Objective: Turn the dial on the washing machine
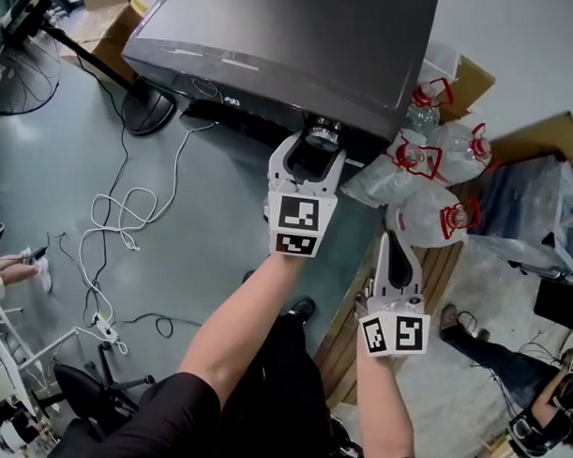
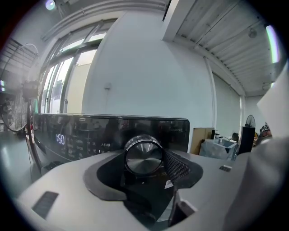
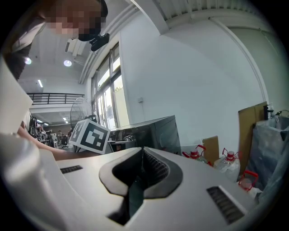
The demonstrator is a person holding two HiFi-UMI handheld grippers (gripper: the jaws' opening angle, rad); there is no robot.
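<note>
The dark washing machine (image 1: 284, 40) fills the top of the head view, with its silver dial (image 1: 323, 133) on the front control panel. My left gripper (image 1: 318, 146) reaches up to the panel, and its two jaws sit on either side of the dial. In the left gripper view the dial (image 2: 143, 154) fills the space between the dark pads (image 2: 177, 166), so my left gripper (image 2: 143, 159) is shut on it. A lit display (image 2: 61, 138) glows to the dial's left. My right gripper (image 1: 396, 240) hangs lower right, away from the machine. It is shut and holds nothing (image 3: 142, 155).
Several large water bottles with red handles (image 1: 430, 163) lie right of the machine, by a wooden pallet (image 1: 435, 275). White cables (image 1: 118, 217) trail over the floor at left, near a fan (image 1: 21, 36). A chair (image 1: 84, 395) is at lower left, another person's legs (image 1: 489, 352) at lower right.
</note>
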